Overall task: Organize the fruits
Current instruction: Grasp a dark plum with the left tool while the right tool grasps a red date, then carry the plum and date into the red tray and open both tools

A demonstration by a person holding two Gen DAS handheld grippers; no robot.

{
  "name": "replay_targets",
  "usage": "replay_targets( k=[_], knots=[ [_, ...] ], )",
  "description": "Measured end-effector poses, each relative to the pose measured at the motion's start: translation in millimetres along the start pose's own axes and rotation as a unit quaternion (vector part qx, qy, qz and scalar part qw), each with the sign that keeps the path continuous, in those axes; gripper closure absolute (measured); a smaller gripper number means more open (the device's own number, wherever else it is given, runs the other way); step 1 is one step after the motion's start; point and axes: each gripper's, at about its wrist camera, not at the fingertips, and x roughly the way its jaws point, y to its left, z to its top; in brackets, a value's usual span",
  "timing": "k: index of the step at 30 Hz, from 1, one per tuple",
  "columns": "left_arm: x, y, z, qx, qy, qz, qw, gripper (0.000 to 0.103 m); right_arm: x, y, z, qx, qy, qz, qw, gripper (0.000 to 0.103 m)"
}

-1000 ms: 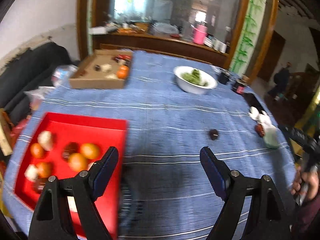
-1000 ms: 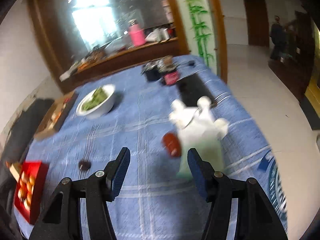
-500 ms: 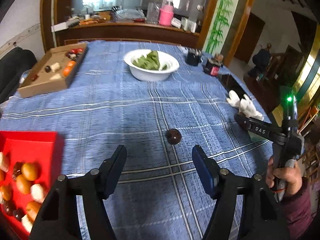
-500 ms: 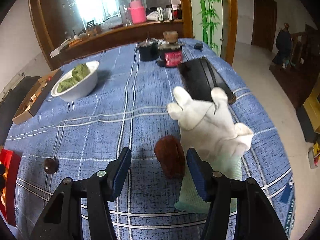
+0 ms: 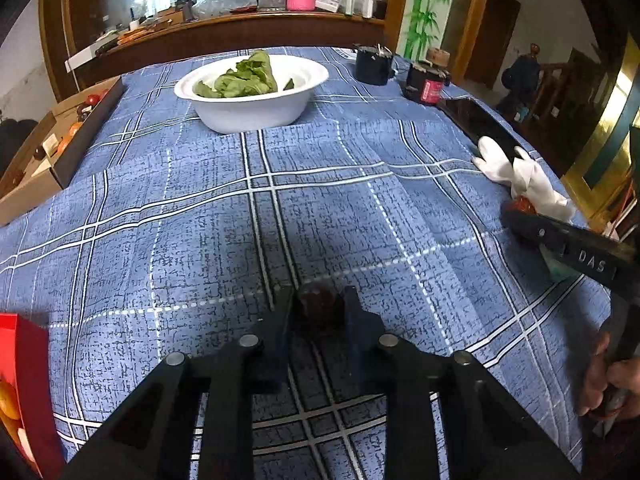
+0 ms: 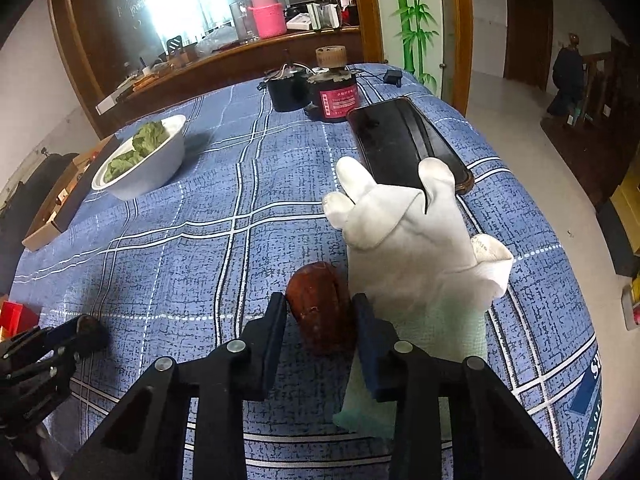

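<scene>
My left gripper (image 5: 318,306) is shut on a small dark round fruit (image 5: 318,304) that rests on the blue checked tablecloth (image 5: 320,208). My right gripper (image 6: 320,308) is shut on a reddish-brown oval fruit (image 6: 322,312) lying beside a white glove (image 6: 408,232). The red tray (image 5: 24,380) with orange fruit sits at the left edge of the left wrist view. In the right wrist view the left gripper (image 6: 86,330) shows at the lower left with the dark fruit.
A white bowl of greens (image 5: 252,88) stands at the back middle. A cardboard box (image 5: 48,148) with small fruits lies at the back left. A dark cup (image 5: 374,66), a red-labelled jar (image 5: 426,82) and a black phone (image 6: 404,144) sit at the back right.
Both grippers have moved forward and closed. The left one now grips the small dark fruit, the right one the reddish-brown fruit beside the glove.
</scene>
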Motion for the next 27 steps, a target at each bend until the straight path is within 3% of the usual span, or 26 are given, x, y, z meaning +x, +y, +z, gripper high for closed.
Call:
replay_targets(
  k=[4, 11, 18, 23, 27],
  knots=[
    [-15.2, 12.2, -5.2, -0.034, -0.012, -0.012, 0.9993, 0.081, -4.5, -4.4, 0.2, 0.016, -0.006, 0.023, 1.0, 0.07],
    [-70.4, 33.7, -22.4, -0.07, -0.052, -0.023, 0.9959, 0.081, -14.5, -11.9, -1.0, 0.062, -0.022, 0.132, 0.989, 0.07],
    [-136.8, 82.2, -56.5, -0.119, -0.094, -0.012, 0.9883, 0.081, -13.2, 1.3, -4.3, 0.05, -0.026, 0.124, 0.991, 0.07],
    [-183.0, 130.7, -85.8, -0.156, -0.118, 0.031, 0.9802, 0.081, -17.1, 23.2, -5.8, 0.018, -0.024, 0.105, 0.994, 0.07],
    [-208.7, 171.2, -108.6, -0.188, -0.132, 0.066, 0.971, 0.081, -34.0, 55.9, -14.3, 0.005, -0.015, 0.142, 0.99, 0.07]
  ],
)
